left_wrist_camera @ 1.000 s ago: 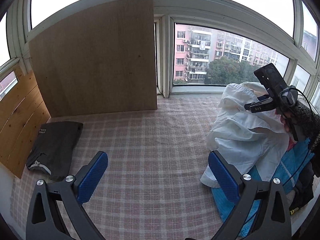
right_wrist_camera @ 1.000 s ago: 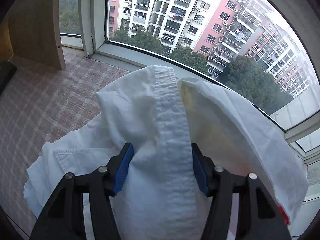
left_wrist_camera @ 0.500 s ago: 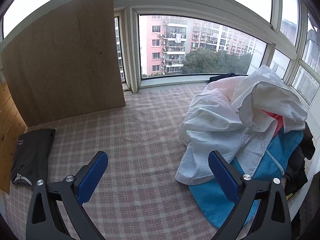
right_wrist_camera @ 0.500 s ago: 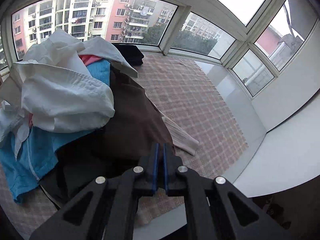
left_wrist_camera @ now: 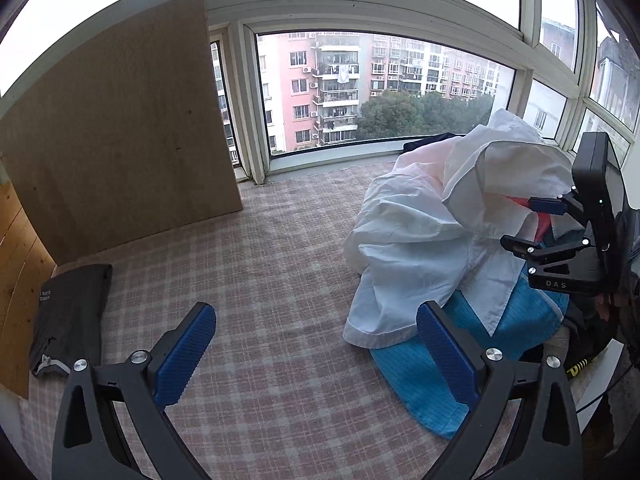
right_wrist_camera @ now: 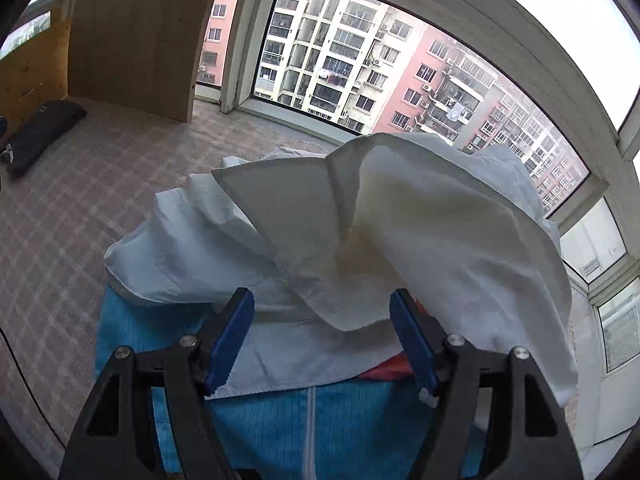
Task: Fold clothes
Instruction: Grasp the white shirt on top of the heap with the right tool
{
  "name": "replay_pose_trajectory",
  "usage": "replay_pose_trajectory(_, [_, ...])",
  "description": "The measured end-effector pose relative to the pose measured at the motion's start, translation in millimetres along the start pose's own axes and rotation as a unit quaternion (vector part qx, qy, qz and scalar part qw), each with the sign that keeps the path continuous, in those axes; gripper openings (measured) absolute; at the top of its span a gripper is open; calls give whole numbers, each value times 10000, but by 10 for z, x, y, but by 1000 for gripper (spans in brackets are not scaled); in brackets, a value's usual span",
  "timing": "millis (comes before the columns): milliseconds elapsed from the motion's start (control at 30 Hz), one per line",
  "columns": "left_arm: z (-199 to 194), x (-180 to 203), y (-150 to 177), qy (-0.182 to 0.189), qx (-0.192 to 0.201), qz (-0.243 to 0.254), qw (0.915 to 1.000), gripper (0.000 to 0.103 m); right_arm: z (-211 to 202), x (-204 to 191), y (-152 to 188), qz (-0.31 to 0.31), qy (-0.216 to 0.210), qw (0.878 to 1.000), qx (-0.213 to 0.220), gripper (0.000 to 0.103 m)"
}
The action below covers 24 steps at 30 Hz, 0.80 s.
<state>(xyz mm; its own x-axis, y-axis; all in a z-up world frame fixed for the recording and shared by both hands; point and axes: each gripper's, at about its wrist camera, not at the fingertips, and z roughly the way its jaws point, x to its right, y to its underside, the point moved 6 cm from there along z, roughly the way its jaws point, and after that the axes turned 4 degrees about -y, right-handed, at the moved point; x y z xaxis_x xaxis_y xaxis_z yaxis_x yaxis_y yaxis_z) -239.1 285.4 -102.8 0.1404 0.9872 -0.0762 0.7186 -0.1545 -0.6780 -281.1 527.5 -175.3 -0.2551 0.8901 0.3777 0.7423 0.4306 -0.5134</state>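
A pile of clothes lies at the right of the checked mat (left_wrist_camera: 260, 280). On top is a crumpled white shirt (left_wrist_camera: 424, 236), over a blue garment (left_wrist_camera: 420, 364) and a bit of red cloth. My left gripper (left_wrist_camera: 316, 352) is open and empty, low over the mat, left of the pile. My right gripper (right_wrist_camera: 322, 340) is open; its jaws stand on either side of a fold of the white shirt (right_wrist_camera: 360, 240), with the blue garment (right_wrist_camera: 304, 412) below. The right gripper also shows in the left wrist view (left_wrist_camera: 532, 224) at the pile's right side.
A folded dark garment (left_wrist_camera: 68, 312) lies at the mat's left edge, next to a wooden panel (left_wrist_camera: 24, 264). A large brown board (left_wrist_camera: 120, 140) leans against the window at the back. Windows (left_wrist_camera: 380, 96) ring the mat. Dark clothes lie at the far right.
The right gripper was shut and pointed away from the white shirt half a second ago; now it is open and back at the shirt. The left gripper's view has panned right and back slightly.
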Motion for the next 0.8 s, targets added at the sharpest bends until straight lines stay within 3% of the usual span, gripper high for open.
replay_pose_trajectory(133, [67,-252,144,-225,-135,-226,9994,101,78,275,91,-12,335,9994,-18,70])
replay_pose_trajectory(267, [268,-289,219,-151,-361,-490,9980,101,300,564,175,-131,453,9988,-92,69])
replay_pose_trajectory(300, [304,-268,225,-134,-391,-489,9979,101,394,568,189,-79,240,9995,-212,58])
replay_pose_trajectory(367, [337,-211,225,-125,-406,-394,9983,101,462,541,194,82,-171,9992,-358,25])
replay_pose_trajectory(467, [321,-131,209,-76,-360,-176,9992,101,273,651,128,487,-533,9971,-240,11])
replay_pose_trajectory(567, [285,-124,209,-59,-319,-38,9995,101,-15,959,109,1573,-1353,9782,-96,8])
replay_pose_trajectory(700, [295,-148,235,-5,-378,-60,9993,101,-554,1295,175,2689,-2456,9310,244,3])
replay_pose_trajectory(767, [312,-132,249,45,-406,-59,9991,101,-932,1439,243,2955,-2718,9141,562,2])
replay_pose_trajectory(800, [324,-109,256,71,-419,-34,9991,101,-1101,1542,297,3036,-2645,9126,709,2])
